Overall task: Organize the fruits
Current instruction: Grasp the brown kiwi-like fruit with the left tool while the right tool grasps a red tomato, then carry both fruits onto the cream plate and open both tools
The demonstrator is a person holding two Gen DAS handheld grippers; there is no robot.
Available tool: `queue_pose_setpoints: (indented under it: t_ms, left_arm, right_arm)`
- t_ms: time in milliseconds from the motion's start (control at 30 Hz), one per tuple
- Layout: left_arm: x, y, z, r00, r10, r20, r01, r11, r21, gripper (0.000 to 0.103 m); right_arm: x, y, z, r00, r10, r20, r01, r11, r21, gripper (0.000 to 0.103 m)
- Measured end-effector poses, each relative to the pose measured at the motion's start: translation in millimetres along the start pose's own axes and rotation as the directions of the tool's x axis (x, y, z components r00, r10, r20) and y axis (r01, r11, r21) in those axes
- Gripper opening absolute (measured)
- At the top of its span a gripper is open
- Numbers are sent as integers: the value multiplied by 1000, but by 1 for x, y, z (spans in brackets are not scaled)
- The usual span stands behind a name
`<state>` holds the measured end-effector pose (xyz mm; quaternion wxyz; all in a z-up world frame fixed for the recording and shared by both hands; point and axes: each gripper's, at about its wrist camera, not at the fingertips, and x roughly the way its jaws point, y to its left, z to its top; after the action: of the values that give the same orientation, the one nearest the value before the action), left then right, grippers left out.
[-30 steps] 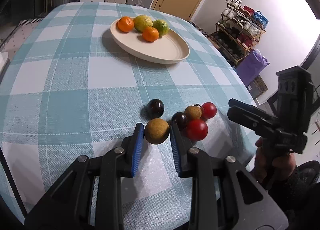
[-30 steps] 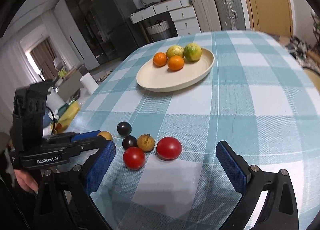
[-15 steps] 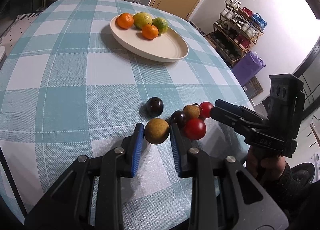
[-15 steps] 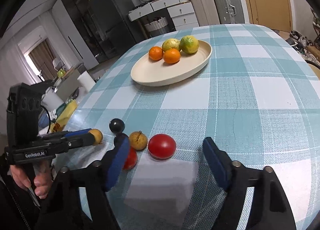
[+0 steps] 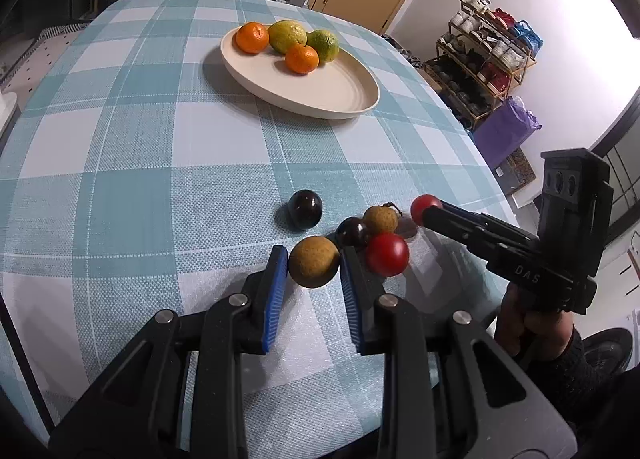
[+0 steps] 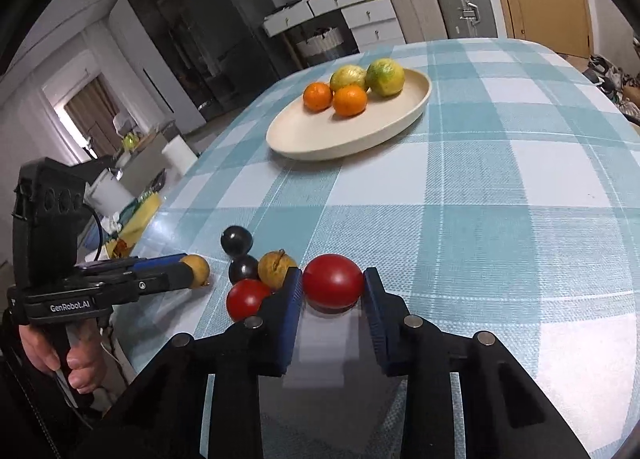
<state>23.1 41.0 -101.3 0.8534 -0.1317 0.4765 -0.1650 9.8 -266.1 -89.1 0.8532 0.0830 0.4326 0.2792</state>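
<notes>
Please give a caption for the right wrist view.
Right gripper closes on a red tomato near the plate of citrus.

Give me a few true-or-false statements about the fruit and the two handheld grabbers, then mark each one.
1. The plate holds four citrus fruits. True.
2. The left gripper has its jaws around a red tomato. False: they close on a brown fruit.
3. The right gripper has its jaws on either side of a tomato. True.
4. Both dark plums lie on the plate. False: one plum and the other sit on the tablecloth.
5. A second tomato lies left of the right gripper. True.
</notes>
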Motion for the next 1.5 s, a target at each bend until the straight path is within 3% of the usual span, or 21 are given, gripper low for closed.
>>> queue_pose_setpoints:
  t_ms: [300,567,900,1500]
  left_arm:
    - [-6,8,8,998,31,51,-28,997,-67,24]
    - [-12,19,37,991,77,108,-68,994,-83,24]
    - [4,21,103,986,90,143,-81,994,-66,24]
    - [68,31,196,991,59,123,-54,997,-49,24]
  right_arm:
    - [-15,-4,4,999,4,46,-3,1000,-7,31]
    - [-15,-5,17,998,18,67,-16,999,-30,31]
    - [-6,-12,68,995,36,95,-32,999,-39,31]
    - [49,-19,156,996,6,84,0,997,-72,31]
